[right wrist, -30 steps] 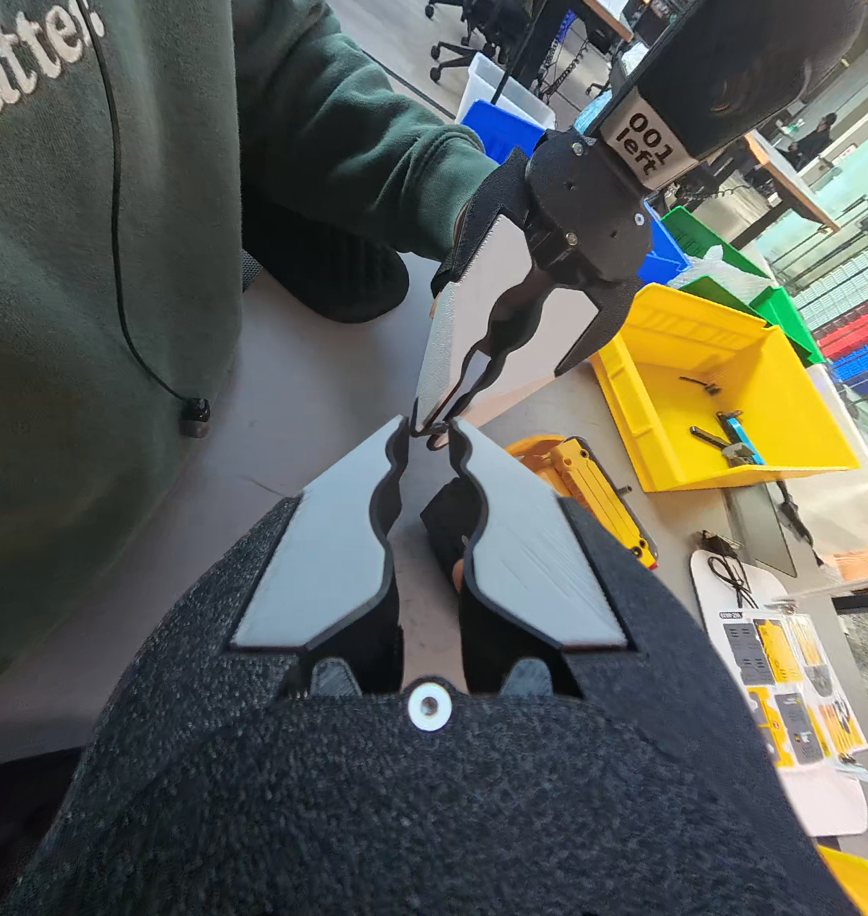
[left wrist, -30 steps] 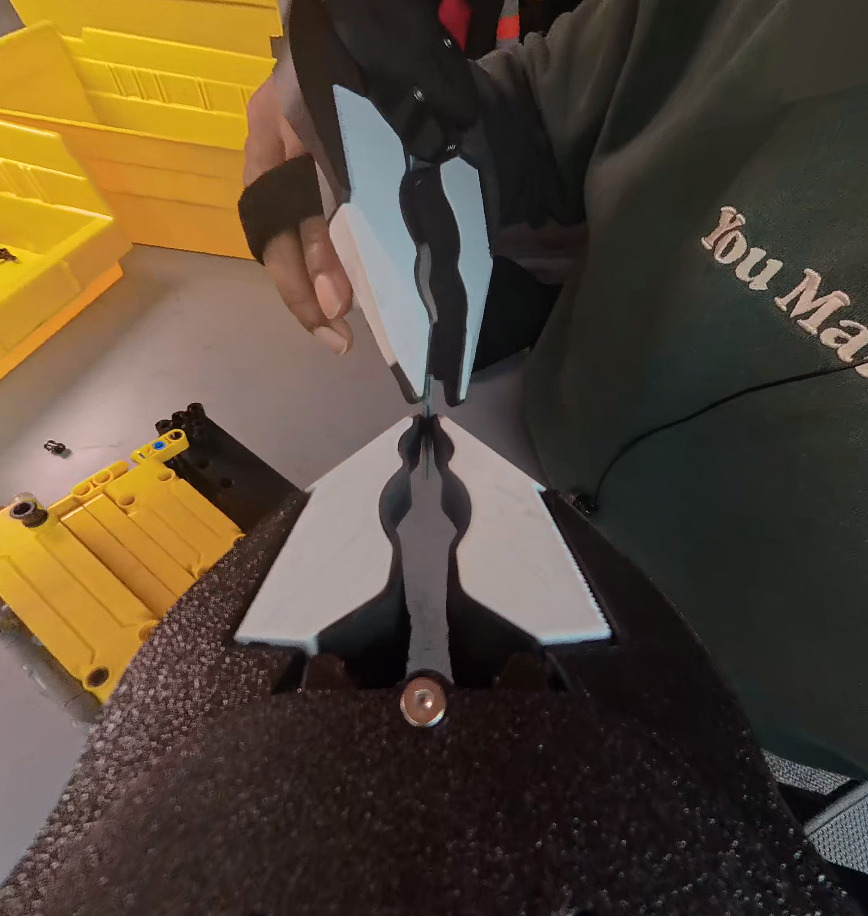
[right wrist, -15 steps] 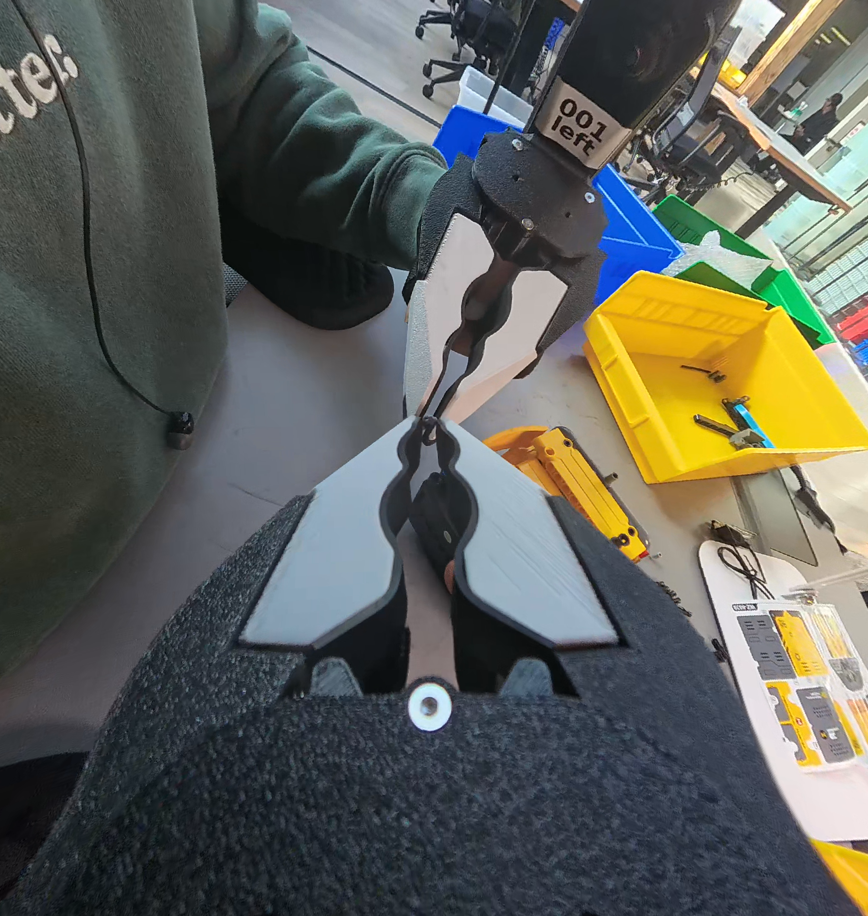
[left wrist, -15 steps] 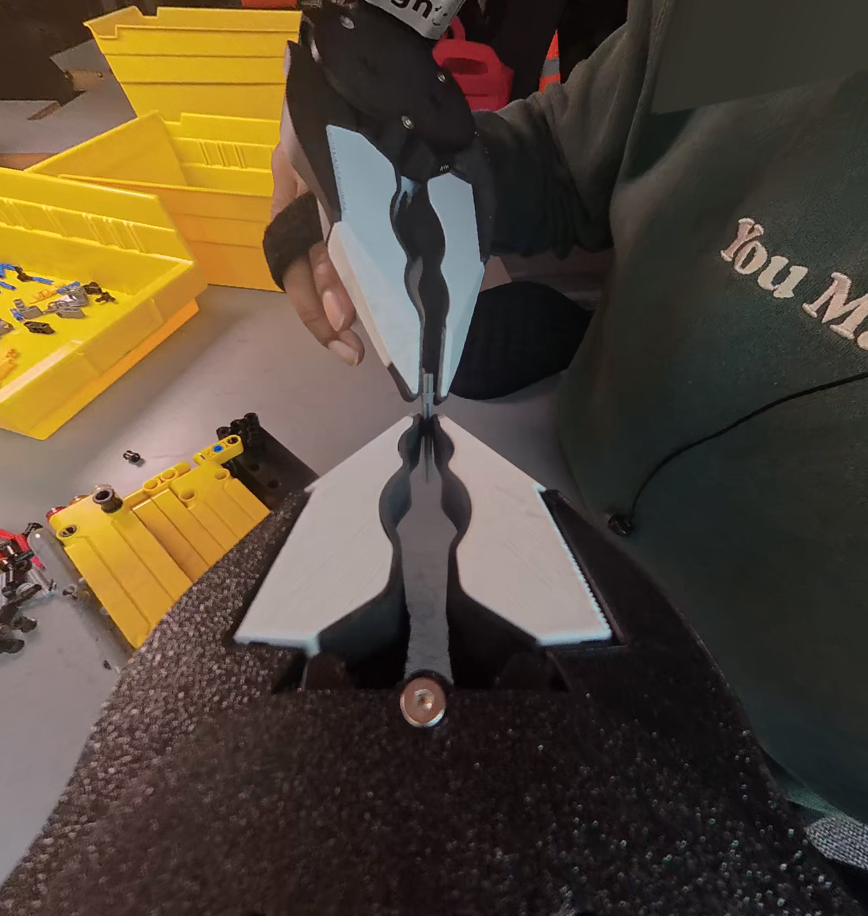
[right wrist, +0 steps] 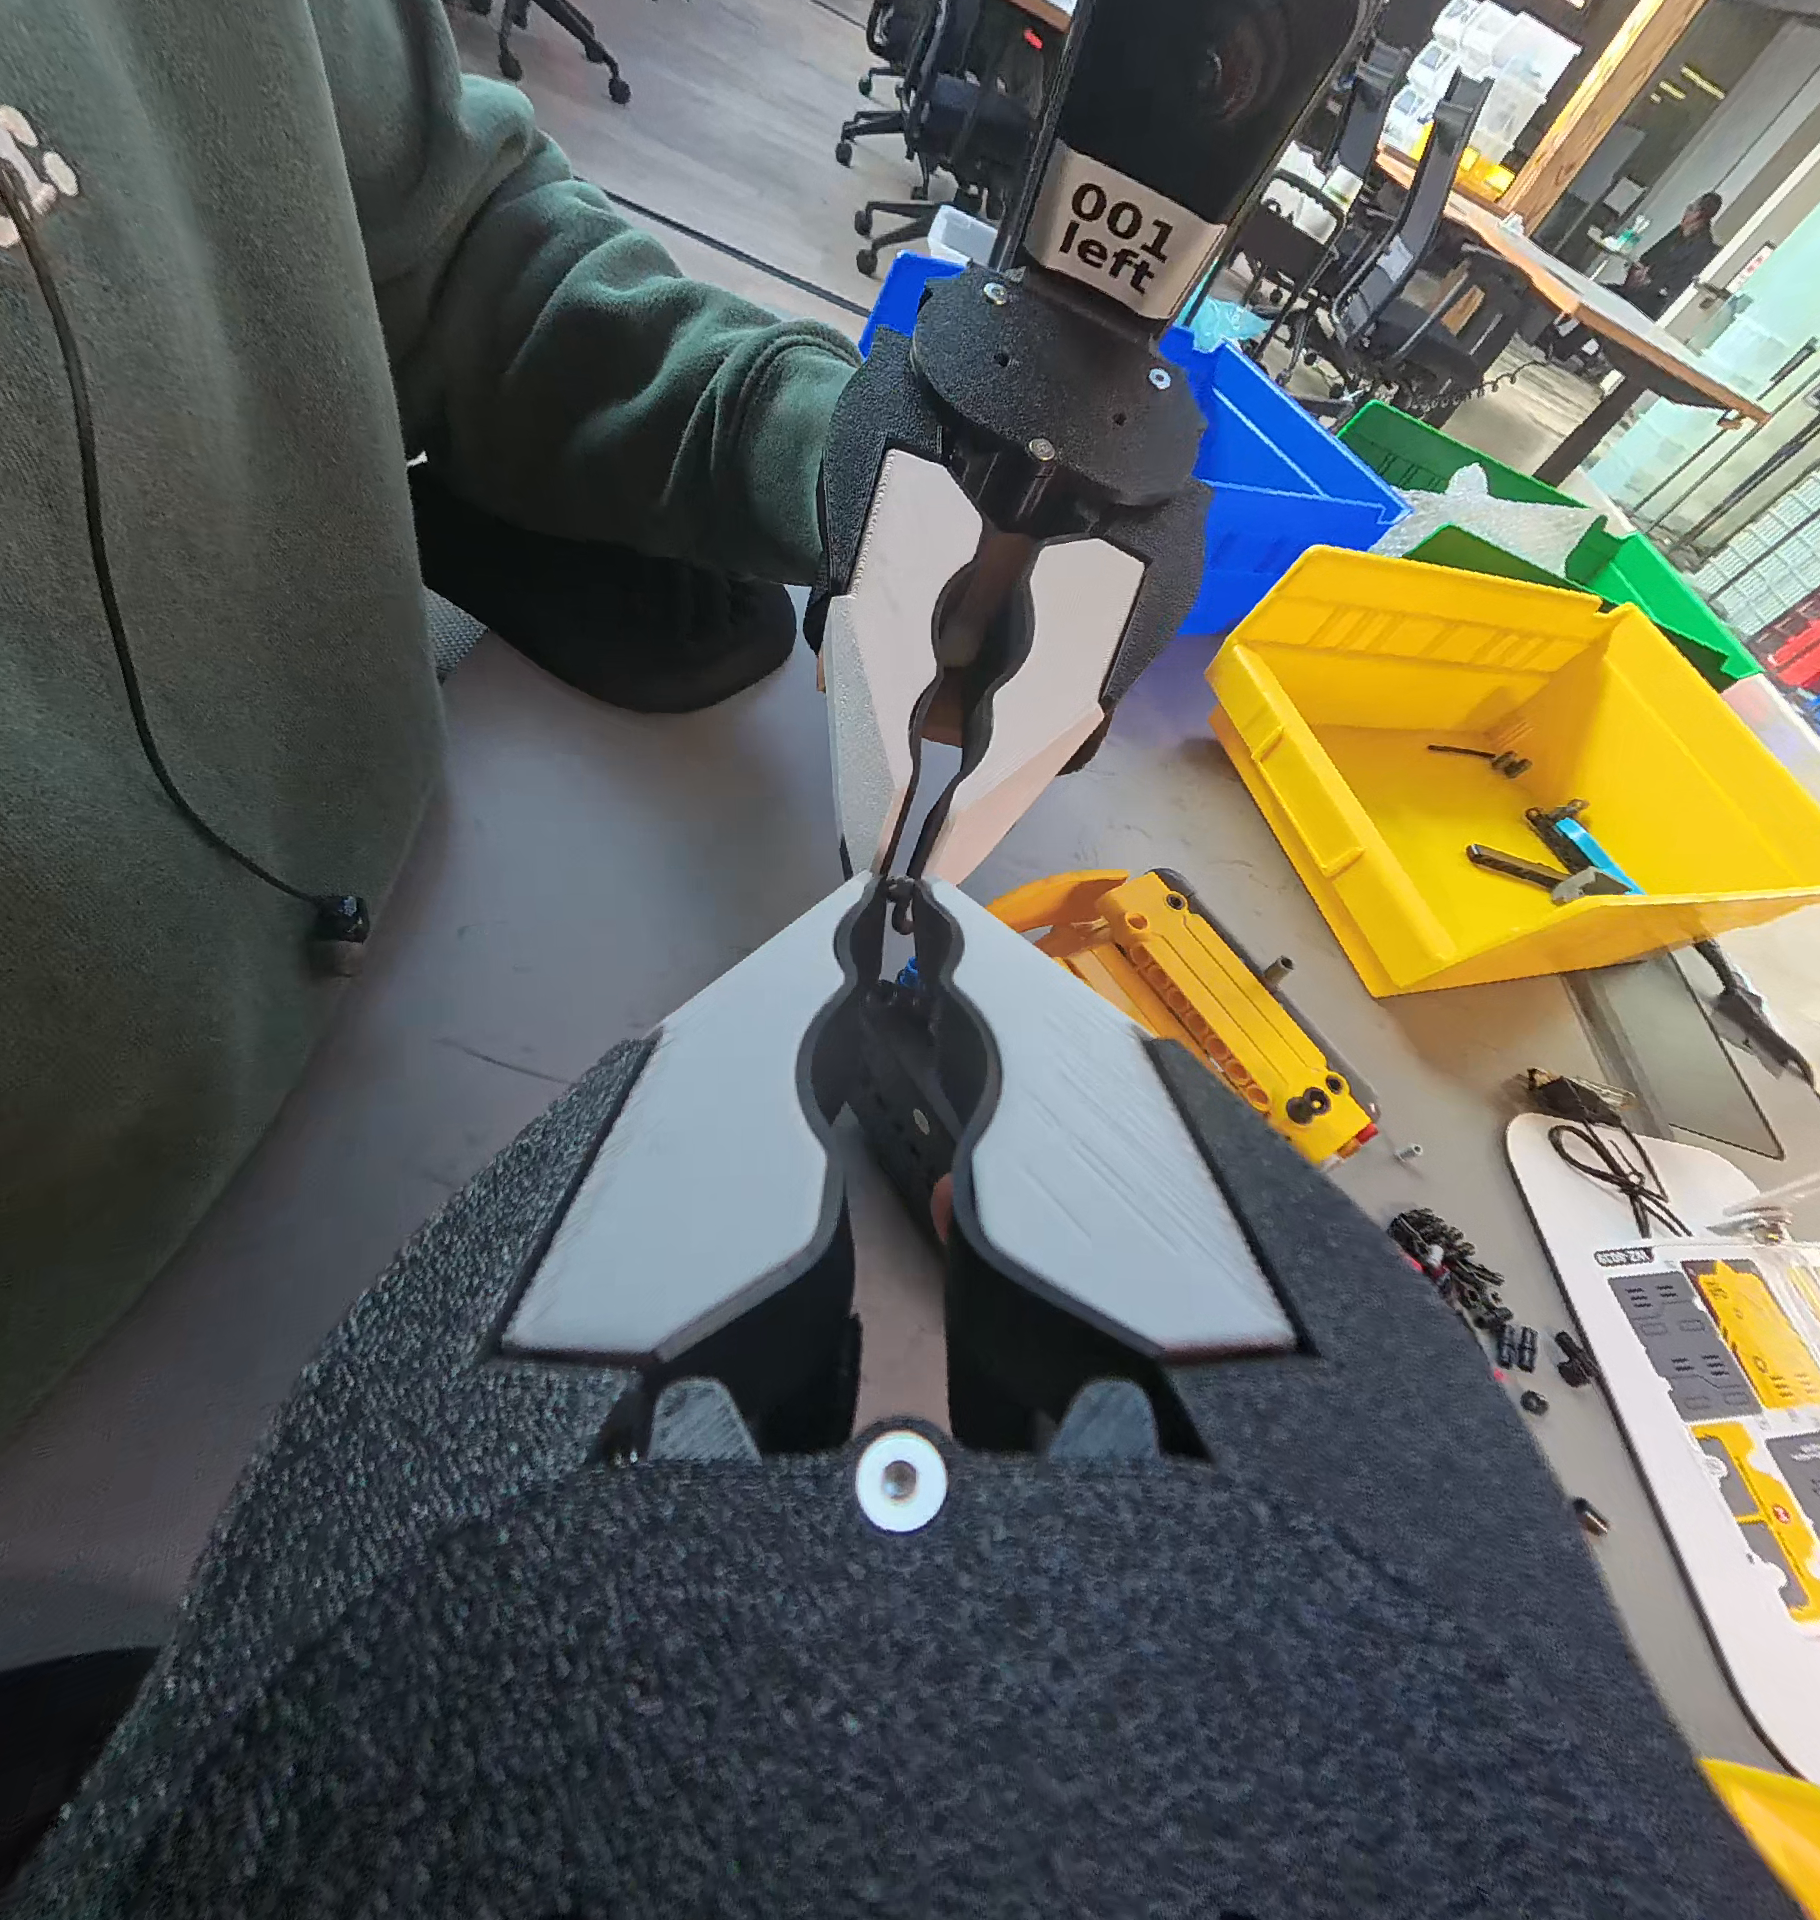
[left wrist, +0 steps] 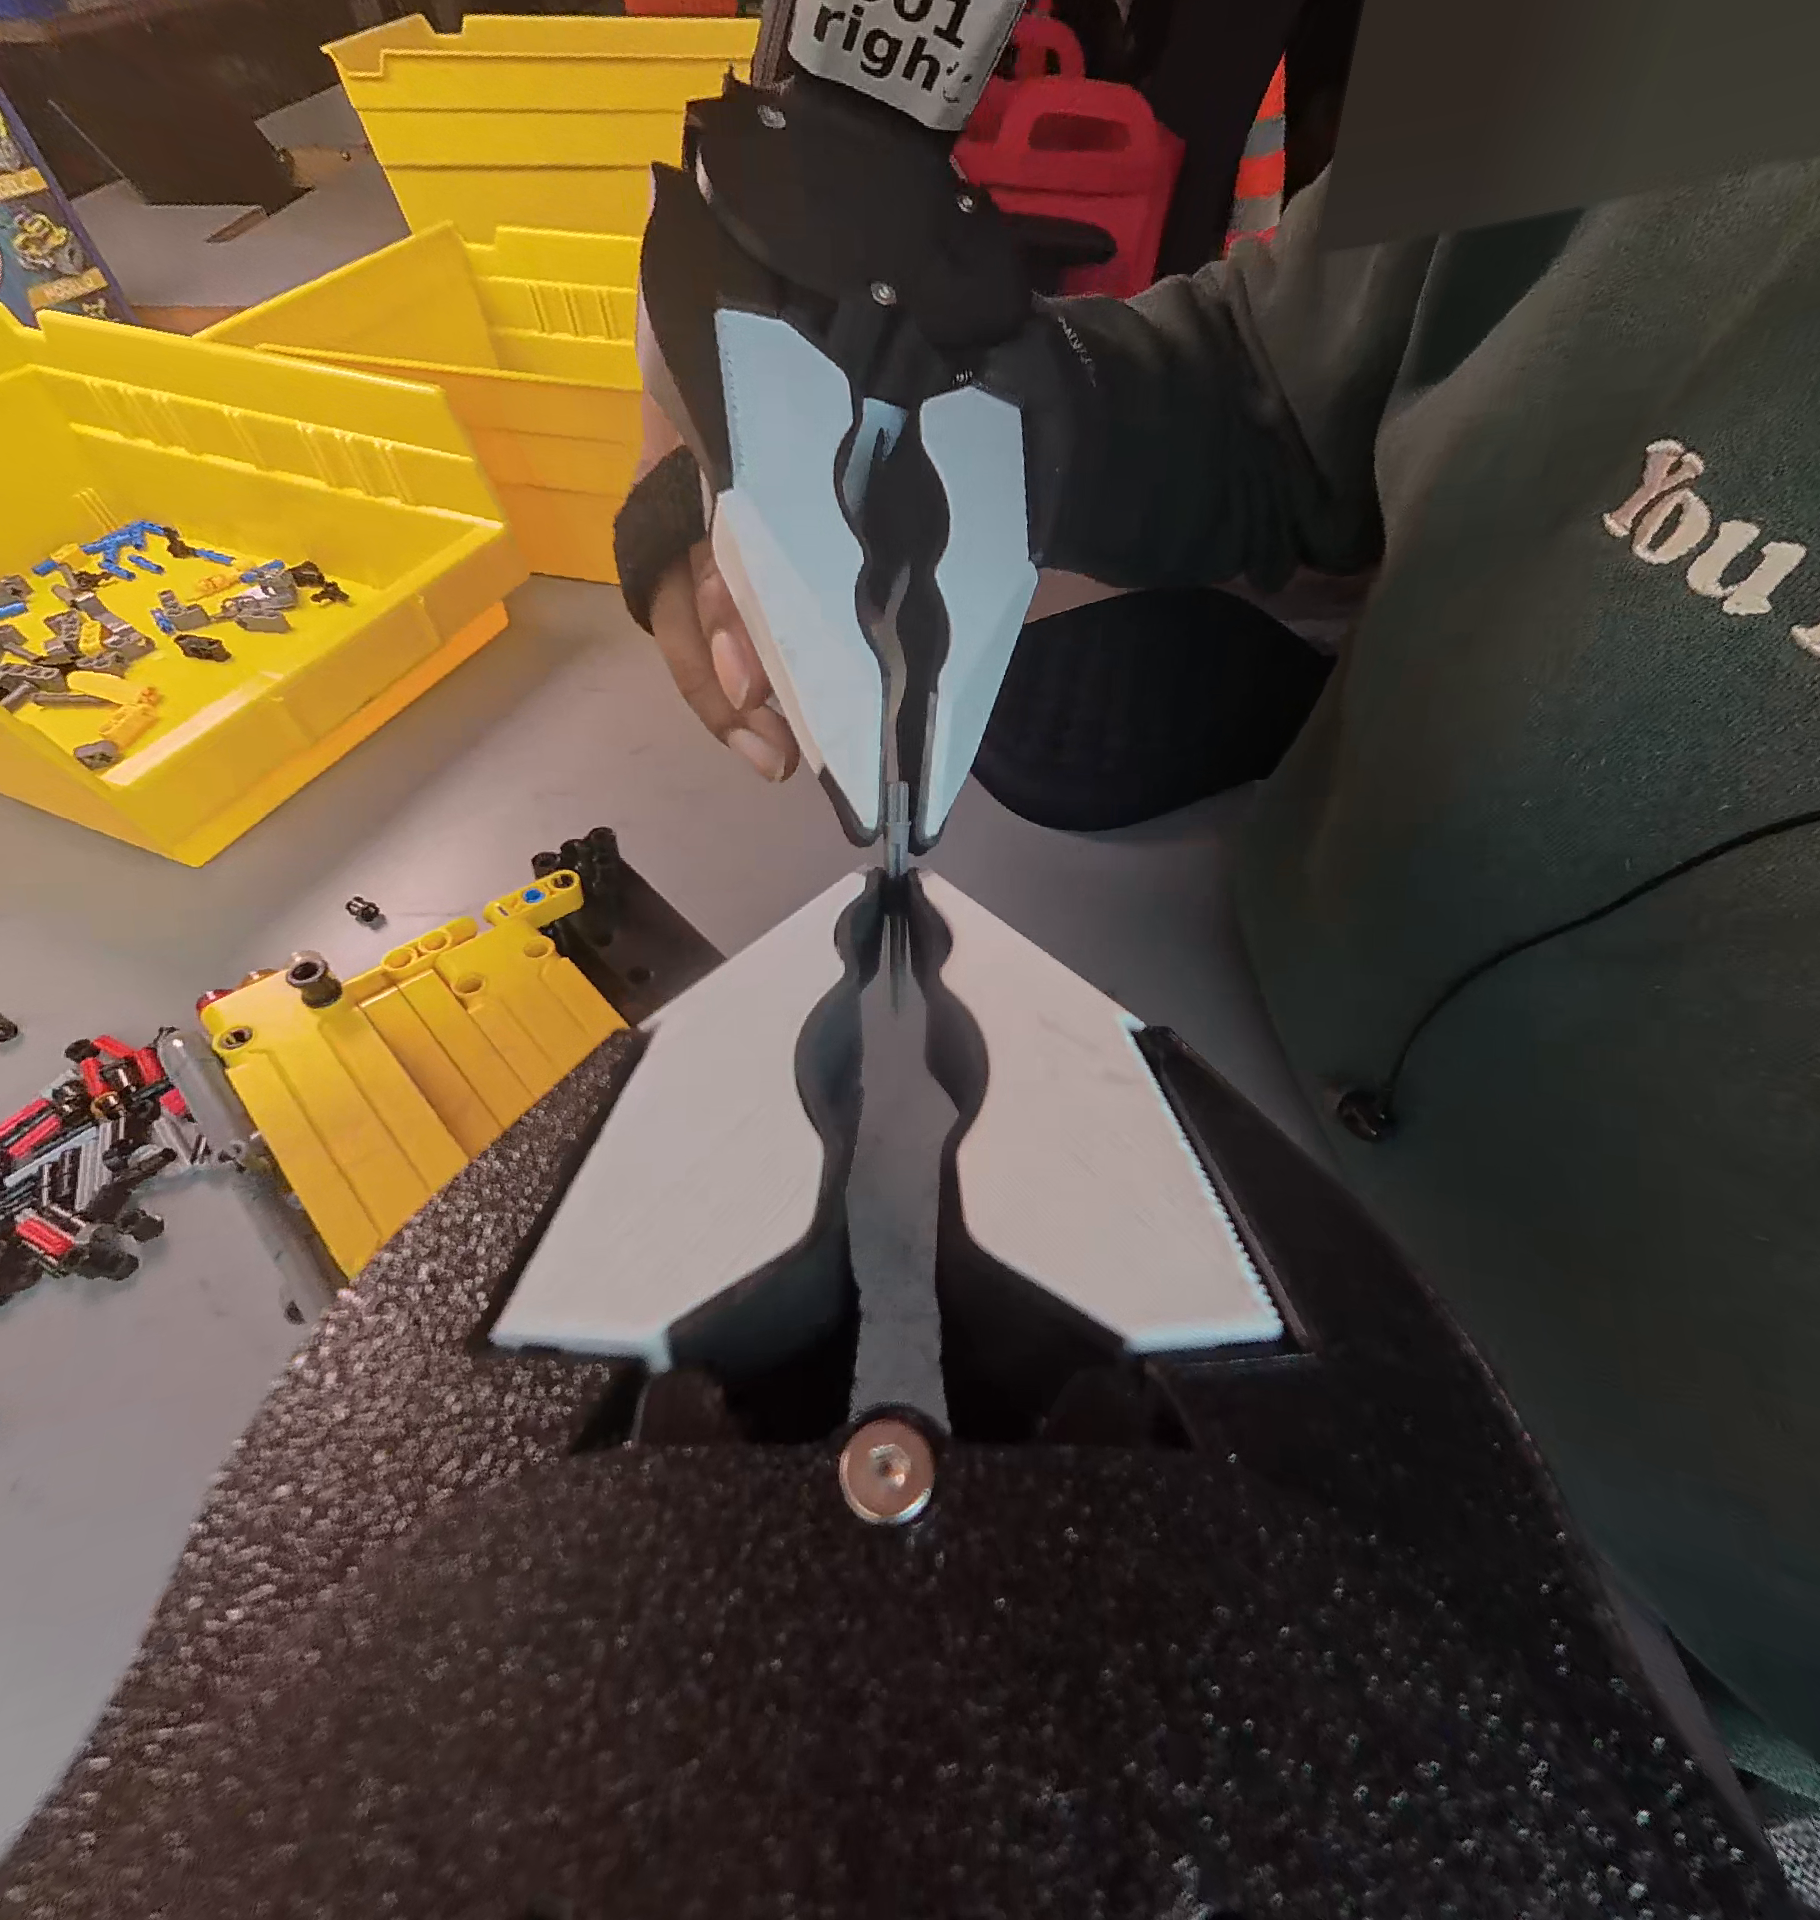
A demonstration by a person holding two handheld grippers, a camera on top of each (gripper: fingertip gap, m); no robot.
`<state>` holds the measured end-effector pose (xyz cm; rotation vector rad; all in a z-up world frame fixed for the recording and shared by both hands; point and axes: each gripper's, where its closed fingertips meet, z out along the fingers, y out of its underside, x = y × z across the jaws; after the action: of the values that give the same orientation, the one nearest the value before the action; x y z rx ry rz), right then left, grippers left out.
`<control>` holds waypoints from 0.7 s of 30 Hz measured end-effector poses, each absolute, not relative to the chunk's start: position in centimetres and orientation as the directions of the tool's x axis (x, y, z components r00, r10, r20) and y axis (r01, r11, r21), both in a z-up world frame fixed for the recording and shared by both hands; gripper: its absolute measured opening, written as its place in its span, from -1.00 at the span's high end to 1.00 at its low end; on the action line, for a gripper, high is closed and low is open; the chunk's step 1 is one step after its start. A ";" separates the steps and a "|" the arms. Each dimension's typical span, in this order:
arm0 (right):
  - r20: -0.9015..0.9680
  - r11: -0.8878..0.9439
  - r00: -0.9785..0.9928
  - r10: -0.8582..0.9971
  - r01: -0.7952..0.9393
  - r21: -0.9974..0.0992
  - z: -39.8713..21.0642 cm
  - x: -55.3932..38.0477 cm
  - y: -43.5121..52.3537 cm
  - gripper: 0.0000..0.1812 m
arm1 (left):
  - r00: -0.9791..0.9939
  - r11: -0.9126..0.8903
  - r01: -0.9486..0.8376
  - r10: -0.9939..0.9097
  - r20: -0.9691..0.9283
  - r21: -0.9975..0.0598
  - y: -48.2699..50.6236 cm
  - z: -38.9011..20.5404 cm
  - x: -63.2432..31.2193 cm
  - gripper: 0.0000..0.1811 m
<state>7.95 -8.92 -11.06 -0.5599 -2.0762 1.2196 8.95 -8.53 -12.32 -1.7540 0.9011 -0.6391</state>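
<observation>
My left gripper point(left wrist: 893, 883) and my right gripper point(left wrist: 893, 821) meet tip to tip above the grey table. A small grey pin point(left wrist: 895, 831) bridges the two sets of tips. The left jaws are shut on its near end and the right jaws are shut on its far end. In the right wrist view, my right gripper point(right wrist: 898, 891) pinches a small dark piece point(right wrist: 900, 900), and the left gripper point(right wrist: 890, 868) points down onto it. A person's hands hold both grippers. How much of the pin sits inside the jaws is hidden.
A yellow brick assembly point(left wrist: 407, 1060) lies on the table below, also shown in the right wrist view point(right wrist: 1197, 997). A yellow bin of small parts point(left wrist: 386, 644) stands far left. Loose red and black parts point(left wrist: 44, 1164), another yellow bin point(right wrist: 1301, 790), a blue bin point(right wrist: 1270, 468) and an instruction sheet point(right wrist: 1633, 1382) lie around. Both grippers' tips are close together, under 4 cm apart.
The right gripper's jaws, slightly apart a second ago, have closed on the small piece. Both grippers have tilted, so more of the table and bins shows.
</observation>
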 end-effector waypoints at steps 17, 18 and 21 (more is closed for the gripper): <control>0.160 0.103 -0.648 0.744 -0.124 -0.987 -6.3 8.0 -7.5 0.95 | 0.669 -0.093 -0.045 -0.742 0.039 -0.995 -7.7 -8.3 8.5 0.97; 0.161 0.108 -0.642 0.749 -0.121 -0.987 -6.5 7.8 -7.4 0.95 | 0.672 -0.090 -0.036 -0.739 0.043 -0.995 -7.7 -8.3 8.4 0.97; 0.145 0.103 -0.634 0.760 -0.103 -0.989 -7.1 7.5 -7.2 0.95 | 0.683 -0.089 -0.019 -0.729 0.052 -0.996 -7.5 -8.5 8.0 0.97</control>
<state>7.52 -7.23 -7.10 -0.6482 -1.7028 1.6115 7.97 -7.50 -8.54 -1.5646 0.6339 -0.6630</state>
